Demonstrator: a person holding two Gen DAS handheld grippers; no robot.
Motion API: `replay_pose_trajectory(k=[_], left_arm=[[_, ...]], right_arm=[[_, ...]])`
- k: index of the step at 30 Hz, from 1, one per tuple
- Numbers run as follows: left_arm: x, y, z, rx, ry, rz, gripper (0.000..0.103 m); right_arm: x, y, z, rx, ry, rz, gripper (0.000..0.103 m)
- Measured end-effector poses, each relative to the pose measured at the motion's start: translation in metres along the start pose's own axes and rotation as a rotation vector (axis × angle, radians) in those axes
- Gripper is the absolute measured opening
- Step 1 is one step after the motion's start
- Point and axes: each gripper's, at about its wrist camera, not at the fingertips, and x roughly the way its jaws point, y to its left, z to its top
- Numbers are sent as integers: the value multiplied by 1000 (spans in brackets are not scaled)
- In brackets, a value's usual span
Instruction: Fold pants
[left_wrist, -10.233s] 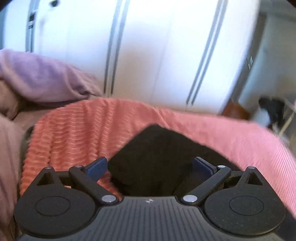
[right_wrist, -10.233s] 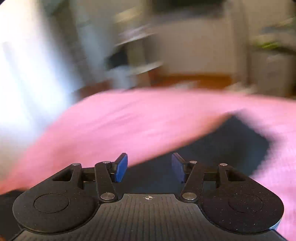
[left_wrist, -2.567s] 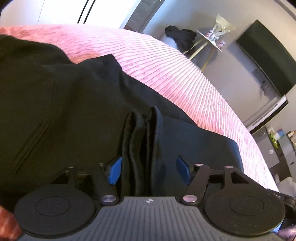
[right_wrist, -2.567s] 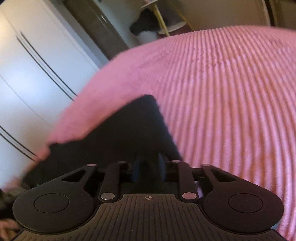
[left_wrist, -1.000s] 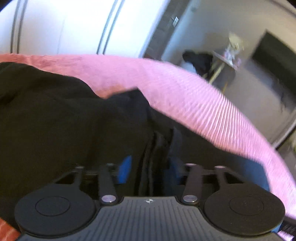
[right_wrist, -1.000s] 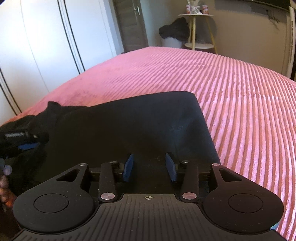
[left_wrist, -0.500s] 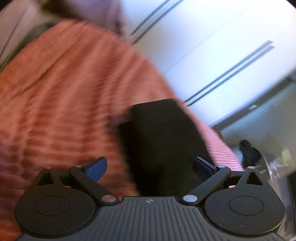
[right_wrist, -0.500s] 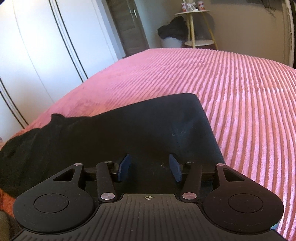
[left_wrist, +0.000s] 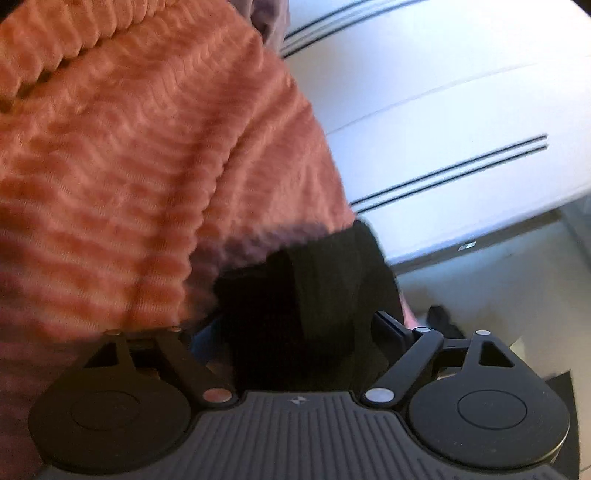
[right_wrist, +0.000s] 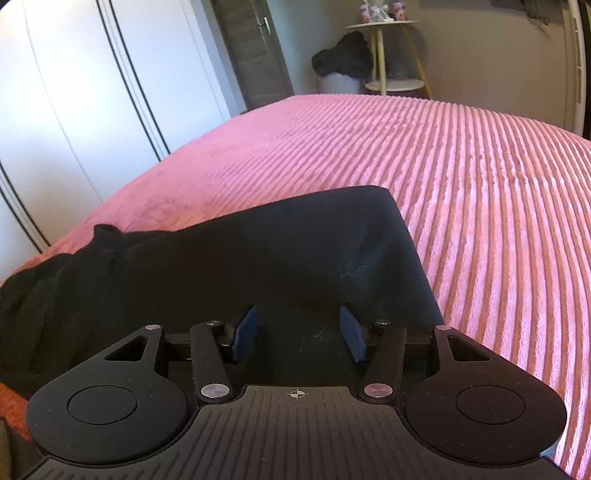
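Note:
The black pants (right_wrist: 258, 266) lie folded on the pink ribbed bedspread (right_wrist: 461, 177), a squared folded end far right, a bunched end at left. My right gripper (right_wrist: 299, 332) is open just above the near edge of the pants, holding nothing. In the left wrist view my left gripper (left_wrist: 295, 332) is open wide, with the bunched black end of the pants (left_wrist: 306, 295) lying between its fingers over the bedspread (left_wrist: 129, 166). The left finger is partly hidden by the cloth.
White wardrobe doors (right_wrist: 74, 92) stand left of the bed and also show in the left wrist view (left_wrist: 443, 110). A grey door (right_wrist: 255, 51), a small round side table (right_wrist: 384, 51) and a dark bundle on a white bin (right_wrist: 343, 59) stand beyond the bed.
My left gripper let go of the bunched pants, opened wide, swung left and now sits low over the pants' end. My right gripper opened a little wider and stayed in place.

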Motion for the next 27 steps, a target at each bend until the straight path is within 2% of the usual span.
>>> replay_pose_trajectory(k=[2,4,6,8,13,18,21,23,27], left_arm=[[3,-3,3,37,-3,45,48],[-3,-7,0,67,-23,26,41],[-11,-22,-1,134,-52,8,30],[-18,-46,-3,228,-75,-5,24],[-49,-125,-30,500,-138,-69,23],[-78,-191,-80,698,-147,-160,23],[-87,-226,-122,839,-116,-235,23],[-88,-245,-154,918,-67,-299,24],[-80,-268,-219,1062,21,-349,24]], right_arm=[[0,-1,0,-2,-2,0,56],[-1,-2,1,4,-3,2,56],[-2,-3,1,13,-5,6,56],[-2,-5,1,22,-7,7,55],[-4,-7,3,46,-16,15,55],[-10,-12,5,78,-39,35,55],[-12,-14,7,96,-51,46,56],[-15,-15,7,108,-59,54,56],[-21,-21,8,137,-76,67,56]])
